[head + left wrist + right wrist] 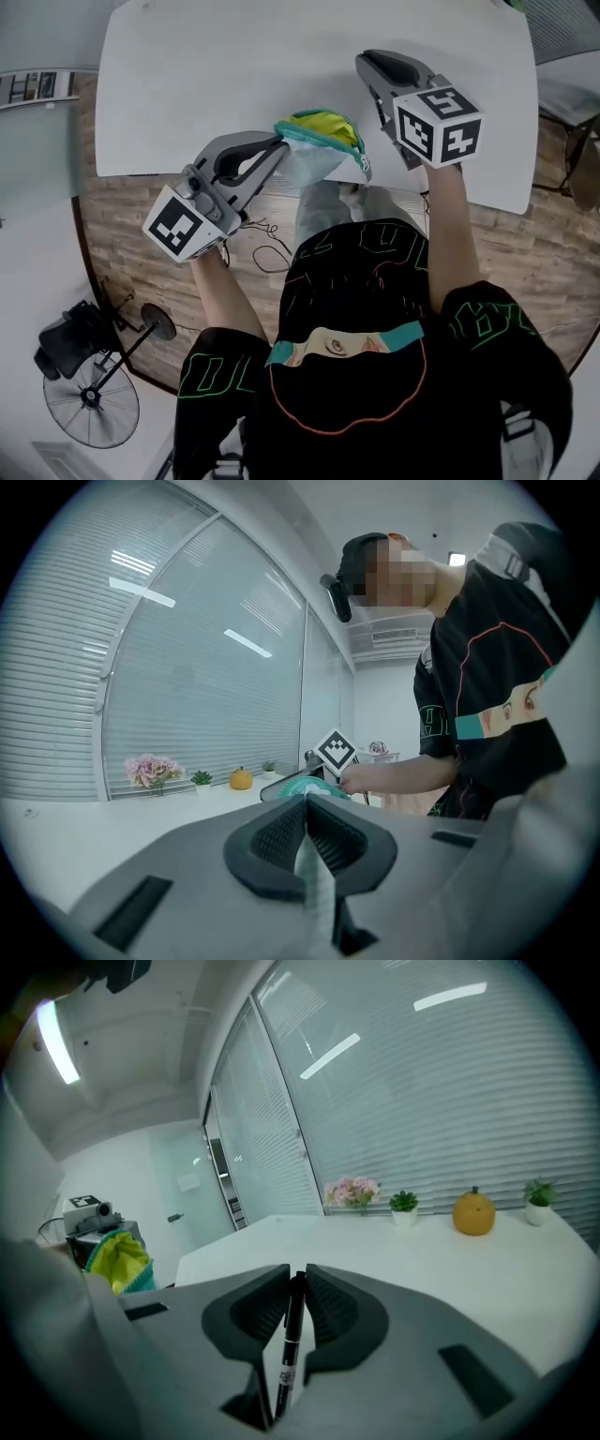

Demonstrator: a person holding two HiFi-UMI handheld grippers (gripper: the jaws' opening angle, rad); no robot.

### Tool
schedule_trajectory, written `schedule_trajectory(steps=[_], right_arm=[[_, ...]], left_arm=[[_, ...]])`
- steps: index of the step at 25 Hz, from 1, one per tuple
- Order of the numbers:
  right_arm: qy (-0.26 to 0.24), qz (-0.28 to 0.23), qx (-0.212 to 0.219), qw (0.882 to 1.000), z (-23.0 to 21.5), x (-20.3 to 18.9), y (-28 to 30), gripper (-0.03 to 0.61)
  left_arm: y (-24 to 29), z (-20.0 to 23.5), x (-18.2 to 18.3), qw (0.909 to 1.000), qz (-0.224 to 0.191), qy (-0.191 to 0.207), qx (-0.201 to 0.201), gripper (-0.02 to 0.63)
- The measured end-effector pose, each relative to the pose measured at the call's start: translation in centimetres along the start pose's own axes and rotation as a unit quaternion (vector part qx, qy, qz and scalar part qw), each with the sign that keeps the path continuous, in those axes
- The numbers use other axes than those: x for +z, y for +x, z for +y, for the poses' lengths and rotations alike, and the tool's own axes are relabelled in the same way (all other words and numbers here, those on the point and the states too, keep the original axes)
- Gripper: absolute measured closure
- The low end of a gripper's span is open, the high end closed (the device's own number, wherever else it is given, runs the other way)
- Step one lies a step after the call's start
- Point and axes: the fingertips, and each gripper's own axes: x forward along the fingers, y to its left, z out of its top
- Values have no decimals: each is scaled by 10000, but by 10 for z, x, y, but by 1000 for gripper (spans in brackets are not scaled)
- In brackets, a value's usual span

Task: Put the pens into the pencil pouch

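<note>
A white table (234,56) fills the top of the head view. At the middle of its near edge a teal pencil pouch (323,155) gapes open, showing a yellow-green lining. The left gripper (279,145) reaches in from beyond that near edge, its tip on the pouch's left rim. The right gripper (367,58) hangs over the table's right half, just beside the pouch and pointing toward the far edge. Below lie wood-look flooring, a loose cable (267,246) and a floor fan (91,401).

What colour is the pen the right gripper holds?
Black pen, clearest in the right gripper view.
</note>
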Motion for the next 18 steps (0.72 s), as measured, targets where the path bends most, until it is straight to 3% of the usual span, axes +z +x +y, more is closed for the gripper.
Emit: schedule_trajectory(steps=[9, 18], right_arm=[[70, -1252, -456, 9911, 5, 64, -71, 522], [-72, -2393, -902, 9667, -5, 129, -150, 523]], left_arm=[[6, -14, 20, 9984, -253, 276, -412, 607], [38, -19, 47, 9938, -378, 646, -820, 606]])
